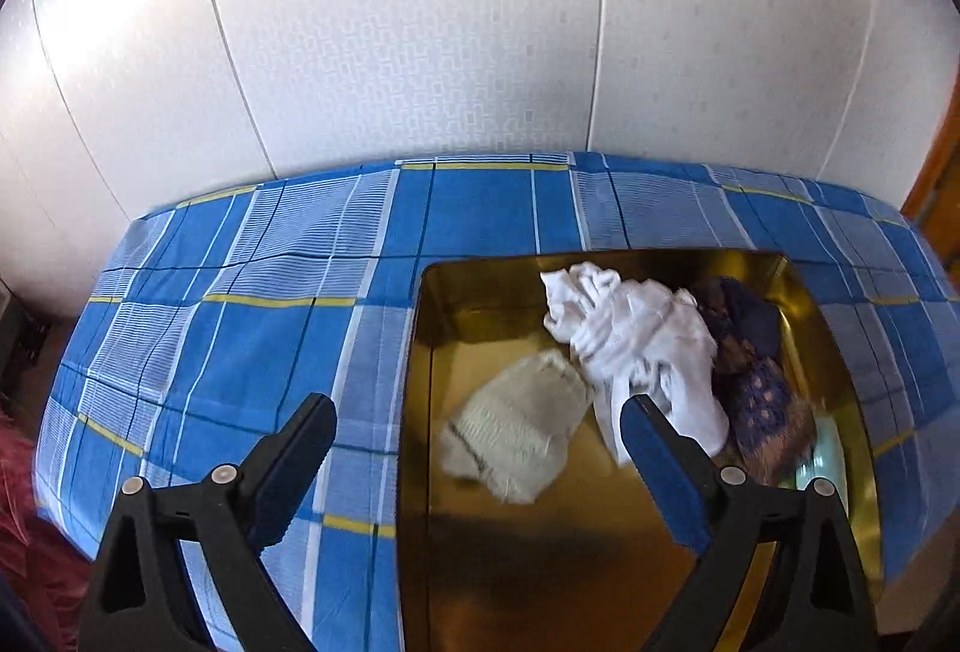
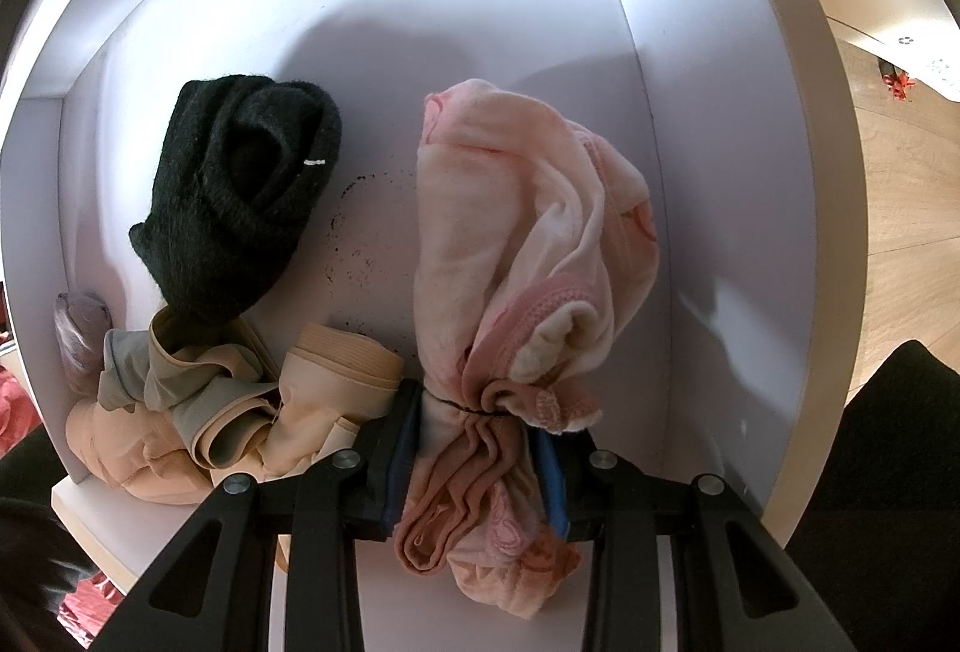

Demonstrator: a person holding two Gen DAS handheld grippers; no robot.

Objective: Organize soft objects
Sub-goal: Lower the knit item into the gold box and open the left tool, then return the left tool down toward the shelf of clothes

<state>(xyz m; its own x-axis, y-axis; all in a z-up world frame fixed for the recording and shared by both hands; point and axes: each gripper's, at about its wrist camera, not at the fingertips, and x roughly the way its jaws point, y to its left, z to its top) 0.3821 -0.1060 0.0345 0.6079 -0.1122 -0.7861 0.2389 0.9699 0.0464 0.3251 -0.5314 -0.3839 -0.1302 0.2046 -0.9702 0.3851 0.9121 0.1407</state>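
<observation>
Right hand-held gripper clamps pink cloth; lower beside black knit before releasing. Left hand-held gripper wide open, empty.

1 gold tray, 1 white bin

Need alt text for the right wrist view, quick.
The right gripper is shut on a pink cloth inside a white bin. A black knit and a beige garment lie at the left.
</observation>
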